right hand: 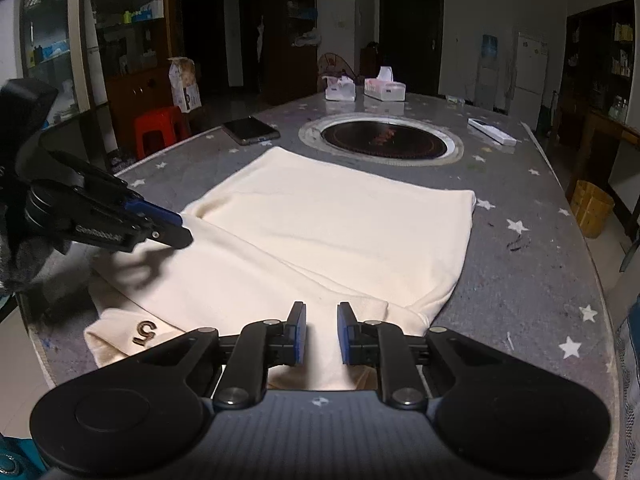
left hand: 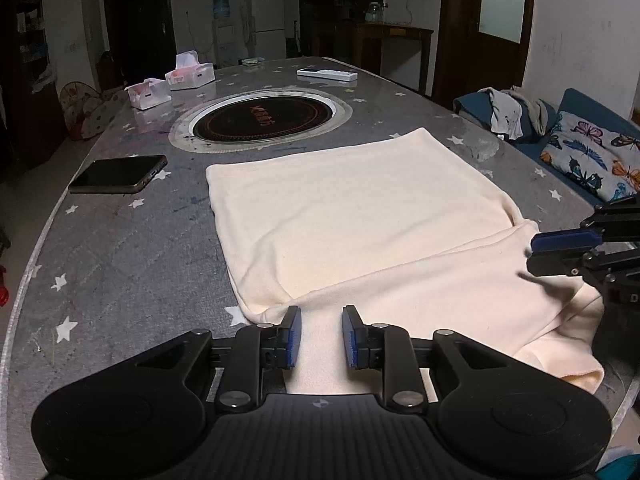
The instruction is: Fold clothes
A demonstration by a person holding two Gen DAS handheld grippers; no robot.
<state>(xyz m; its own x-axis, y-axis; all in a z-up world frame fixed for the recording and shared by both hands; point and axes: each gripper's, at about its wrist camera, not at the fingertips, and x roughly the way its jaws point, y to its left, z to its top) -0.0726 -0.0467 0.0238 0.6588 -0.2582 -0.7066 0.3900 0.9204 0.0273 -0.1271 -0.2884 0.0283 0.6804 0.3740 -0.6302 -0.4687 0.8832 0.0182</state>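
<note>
Sitting on table [right hand: 520, 280], two tissue boxes [right hand: 385, 90], tissues poking out

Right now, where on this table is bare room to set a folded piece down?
Bare table lies right of the cream garment, up to the edge. A smaller strip sits between the phone and the garment. Beyond the round cooktop it is crowded: tissue boxes and a remote.
</note>
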